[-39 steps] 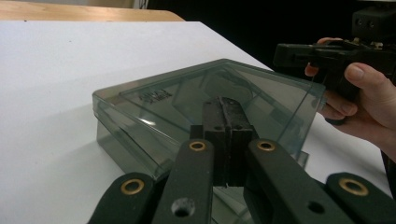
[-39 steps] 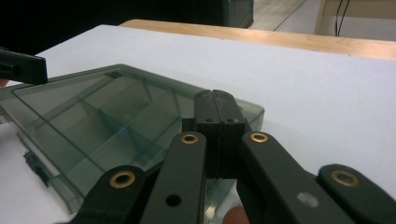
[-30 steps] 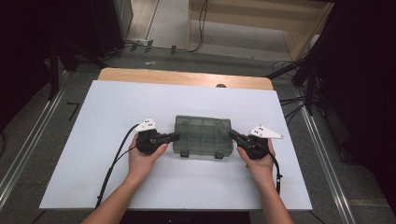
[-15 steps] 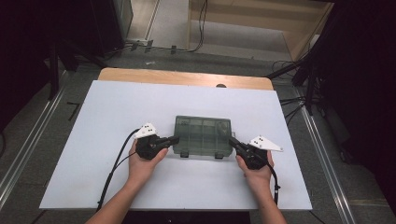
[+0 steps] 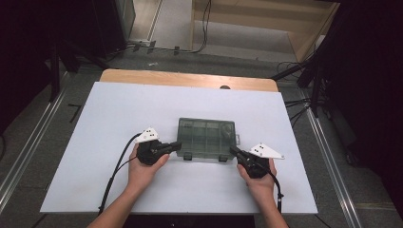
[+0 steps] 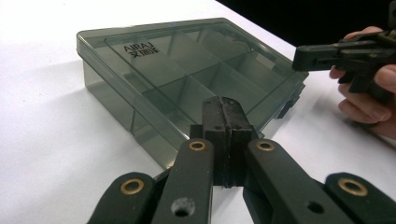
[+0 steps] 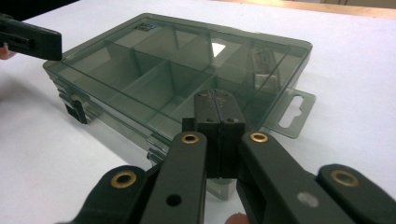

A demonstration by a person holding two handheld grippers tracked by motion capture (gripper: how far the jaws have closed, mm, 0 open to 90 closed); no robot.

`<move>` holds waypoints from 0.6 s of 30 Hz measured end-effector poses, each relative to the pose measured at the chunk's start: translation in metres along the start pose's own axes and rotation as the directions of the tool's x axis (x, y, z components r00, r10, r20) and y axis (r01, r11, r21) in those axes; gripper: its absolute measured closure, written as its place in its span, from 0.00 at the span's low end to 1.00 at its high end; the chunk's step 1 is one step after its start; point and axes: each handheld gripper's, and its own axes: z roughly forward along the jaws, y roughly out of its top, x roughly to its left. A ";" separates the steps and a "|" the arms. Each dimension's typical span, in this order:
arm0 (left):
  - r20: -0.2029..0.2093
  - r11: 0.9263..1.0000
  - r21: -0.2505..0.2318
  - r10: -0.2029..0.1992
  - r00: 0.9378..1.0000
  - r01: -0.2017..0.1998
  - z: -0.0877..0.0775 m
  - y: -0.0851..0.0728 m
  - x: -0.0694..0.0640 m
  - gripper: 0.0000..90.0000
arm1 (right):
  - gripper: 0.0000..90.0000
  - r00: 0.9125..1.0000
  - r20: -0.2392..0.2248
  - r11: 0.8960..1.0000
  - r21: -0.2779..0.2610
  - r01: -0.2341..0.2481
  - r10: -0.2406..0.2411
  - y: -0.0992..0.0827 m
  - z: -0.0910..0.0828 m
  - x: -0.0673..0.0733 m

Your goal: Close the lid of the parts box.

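Here, box (image 5: 206, 139): smoky, lid closed; small contents indistinct.
Left gripper (image 5: 177, 145): jaws together, tips at the box's corner, contact unclear.
Right gripper (image 5: 233, 150): jaws together, likewise.

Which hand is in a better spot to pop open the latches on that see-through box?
Probably the right. The right gripper, jaws shut, sits at the near right corner of the box, beside a front latch. The left gripper, also shut, is at the left end, a little farther from its latch.
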 end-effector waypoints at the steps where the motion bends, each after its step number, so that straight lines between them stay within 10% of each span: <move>1: -0.004 1.000 -0.001 0.005 1.000 -0.005 0.000 0.000 0.000 1.00 | 0.98 1.000 0.000 1.000 -0.003 0.000 0.000 0.000 0.001 0.000; 8: -0.013 1.000 -0.004 0.017 1.000 -0.017 -0.003 0.000 -0.001 0.99 | 0.96 0.999 -0.031 1.000 -0.006 -0.019 0.018 0.000 0.000 -0.003; 18: -0.034 0.996 -0.059 0.065 0.997 -0.067 -0.017 0.004 -0.007 0.56 | 0.44 0.996 -0.081 0.995 -0.083 -0.052 0.045 0.005 -0.016 -0.011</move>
